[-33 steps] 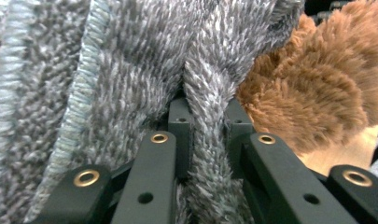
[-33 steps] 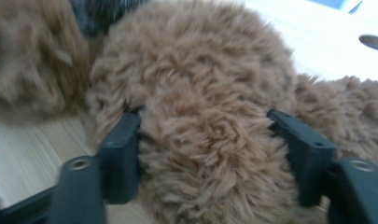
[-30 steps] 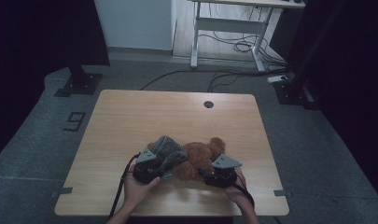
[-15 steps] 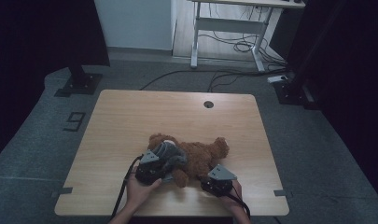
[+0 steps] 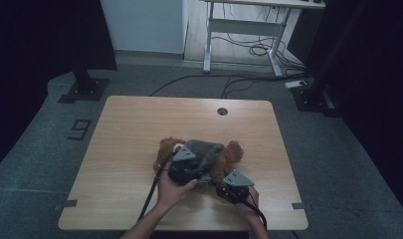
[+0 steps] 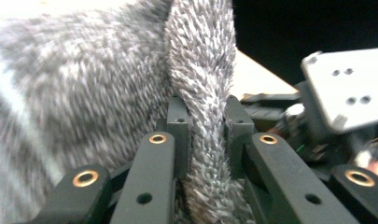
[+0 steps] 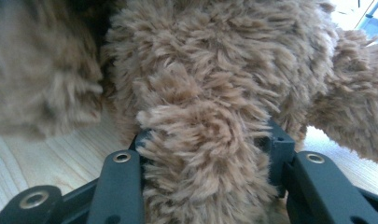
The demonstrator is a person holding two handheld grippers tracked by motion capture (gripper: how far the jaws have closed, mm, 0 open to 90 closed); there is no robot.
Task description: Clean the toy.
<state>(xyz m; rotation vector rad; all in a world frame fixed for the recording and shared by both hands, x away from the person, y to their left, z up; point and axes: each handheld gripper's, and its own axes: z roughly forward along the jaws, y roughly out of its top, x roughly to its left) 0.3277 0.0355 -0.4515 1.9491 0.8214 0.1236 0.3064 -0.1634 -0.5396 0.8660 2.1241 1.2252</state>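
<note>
1. The brown teddy bear [image 5: 224, 159] lies on the bench [image 5: 139, 129], near its front edge.
2. The left gripper [image 6: 203, 135] has its fingers pinched on grey cloth [image 5: 205, 149] draped over the bear.
3. The right gripper [image 7: 207, 144] has its fingers clamped around a bear limb.

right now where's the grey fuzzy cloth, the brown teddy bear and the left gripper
grey fuzzy cloth [image 6: 203, 140], left gripper view, the fold pinched between the jaws
brown teddy bear [image 7: 200, 140], right gripper view, the limb between the jaws
left gripper [image 5: 186, 167], high view, its dark body over the bear
</note>
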